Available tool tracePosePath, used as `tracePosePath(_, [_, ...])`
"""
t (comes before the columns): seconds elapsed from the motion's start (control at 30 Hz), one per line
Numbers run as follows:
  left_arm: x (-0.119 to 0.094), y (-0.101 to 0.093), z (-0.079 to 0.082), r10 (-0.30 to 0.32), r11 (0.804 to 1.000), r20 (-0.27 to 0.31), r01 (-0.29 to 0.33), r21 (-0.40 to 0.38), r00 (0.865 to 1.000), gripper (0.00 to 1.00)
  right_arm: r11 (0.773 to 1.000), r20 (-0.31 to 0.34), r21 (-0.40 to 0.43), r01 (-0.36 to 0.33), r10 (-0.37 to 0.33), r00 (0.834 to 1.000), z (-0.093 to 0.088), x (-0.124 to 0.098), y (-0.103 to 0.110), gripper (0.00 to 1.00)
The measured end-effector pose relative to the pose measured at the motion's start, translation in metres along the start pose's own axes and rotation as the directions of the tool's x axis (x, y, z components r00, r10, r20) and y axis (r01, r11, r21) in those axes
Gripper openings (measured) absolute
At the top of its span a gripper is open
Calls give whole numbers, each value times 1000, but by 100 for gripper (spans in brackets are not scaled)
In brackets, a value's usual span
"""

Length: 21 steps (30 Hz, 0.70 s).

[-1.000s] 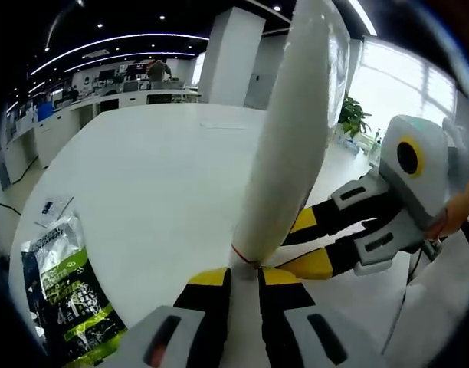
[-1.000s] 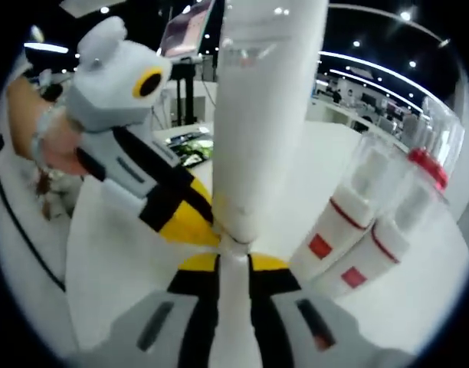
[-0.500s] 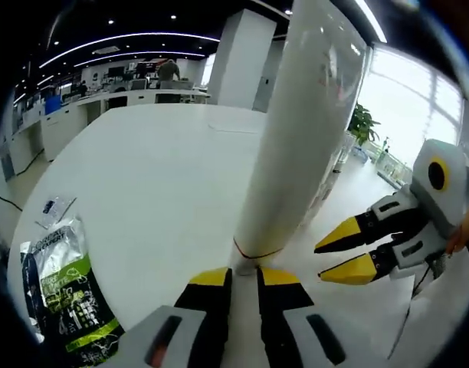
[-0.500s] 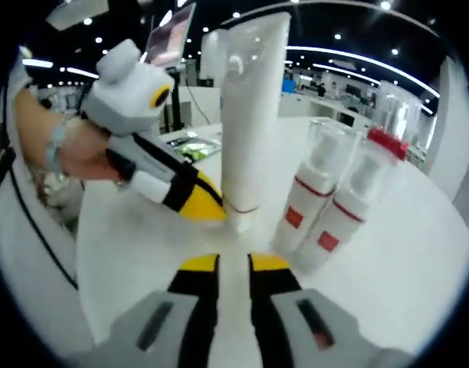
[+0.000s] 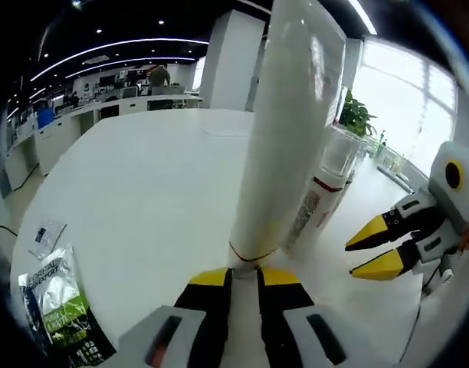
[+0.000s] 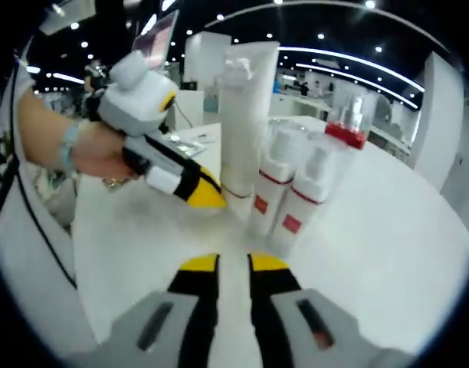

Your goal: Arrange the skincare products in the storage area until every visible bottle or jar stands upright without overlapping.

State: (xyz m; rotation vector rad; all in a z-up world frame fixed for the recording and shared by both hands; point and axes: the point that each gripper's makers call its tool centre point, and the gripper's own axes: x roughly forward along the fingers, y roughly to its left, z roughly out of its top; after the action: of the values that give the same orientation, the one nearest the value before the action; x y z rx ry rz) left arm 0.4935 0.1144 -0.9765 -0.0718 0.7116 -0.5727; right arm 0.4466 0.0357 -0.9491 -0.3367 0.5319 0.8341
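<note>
A tall white tube (image 5: 284, 130) stands upright on its cap on the white table (image 5: 142, 199). My left gripper (image 5: 244, 277) is shut on the cap at its base. Just behind the tube is a pump bottle (image 5: 320, 192) with a red band. My right gripper (image 5: 375, 247) hangs to the right of the tube, open and holding nothing. In the right gripper view, my right gripper (image 6: 233, 267) sits low and back from the group. The tube (image 6: 246, 115) stands beside two red-labelled pump bottles (image 6: 269, 192) (image 6: 303, 207), with a red-capped clear bottle (image 6: 346, 119) behind. A hand holds the left gripper (image 6: 206, 197) at the tube's foot.
A green and black sachet (image 5: 62, 307) and a small clear packet (image 5: 47, 238) lie near the table's left edge. Bare tabletop stretches beyond the tube. Desks, a pillar (image 5: 231, 57) and a potted plant (image 5: 357, 119) stand far off.
My right gripper has let go of the tube's base and drawn back from it. The left gripper keeps its hold, and the tube stays upright.
</note>
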Motion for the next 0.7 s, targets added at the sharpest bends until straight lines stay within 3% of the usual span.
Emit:
tracePosePath(0.13, [4, -1, 5, -16, 1000, 1, 16, 4, 1000, 15, 999, -6, 40, 16, -16, 1000, -3, -4, -6, 13])
tracePosePath(0.7, [22, -1, 20, -38, 998, -5, 38, 57, 999, 14, 997, -2, 68, 42, -42, 999, -5, -10, -12, 13])
